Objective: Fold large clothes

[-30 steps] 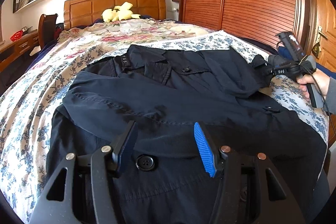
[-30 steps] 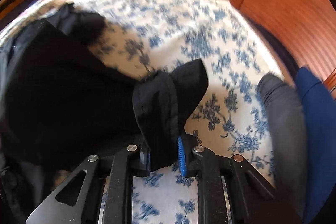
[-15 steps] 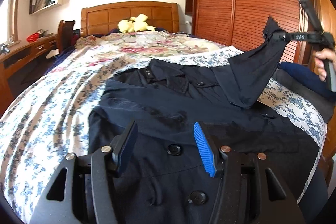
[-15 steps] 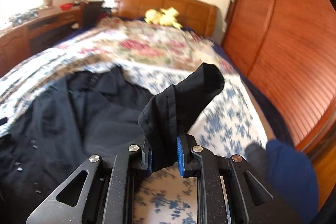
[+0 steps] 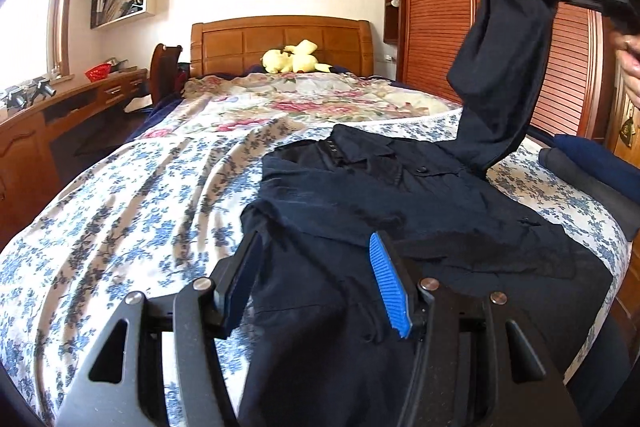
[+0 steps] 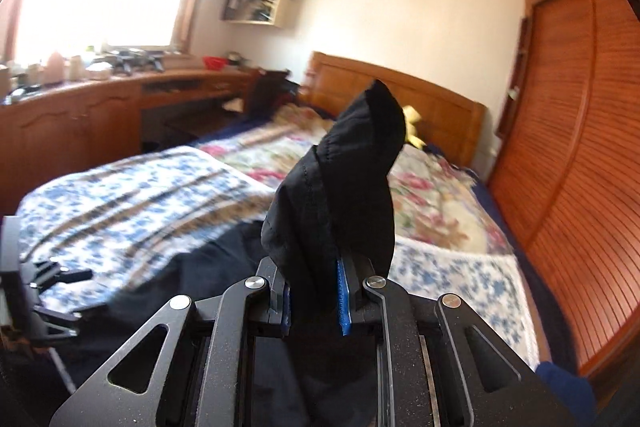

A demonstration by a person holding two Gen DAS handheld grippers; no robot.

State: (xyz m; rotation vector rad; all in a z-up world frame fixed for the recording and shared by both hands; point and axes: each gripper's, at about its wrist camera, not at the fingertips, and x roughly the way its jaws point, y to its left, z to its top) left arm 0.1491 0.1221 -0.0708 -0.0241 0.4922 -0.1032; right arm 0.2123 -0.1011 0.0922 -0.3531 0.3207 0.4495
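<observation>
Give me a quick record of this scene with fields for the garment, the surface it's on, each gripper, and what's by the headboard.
garment: dark coat, spread out, one sleeve lifted
surface: bed with blue floral sheet
right gripper: shut on the sleeve's cuff end, held high above the bed
left gripper: open, empty, over the coat's lower part
by headboard: yellow plush toy

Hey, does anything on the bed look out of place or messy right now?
Only the coat: one sleeve is lifted high off the bed, pinched in the right gripper. The rest lies crumpled on the floral cover, not flat. The left gripper hovers open.
</observation>
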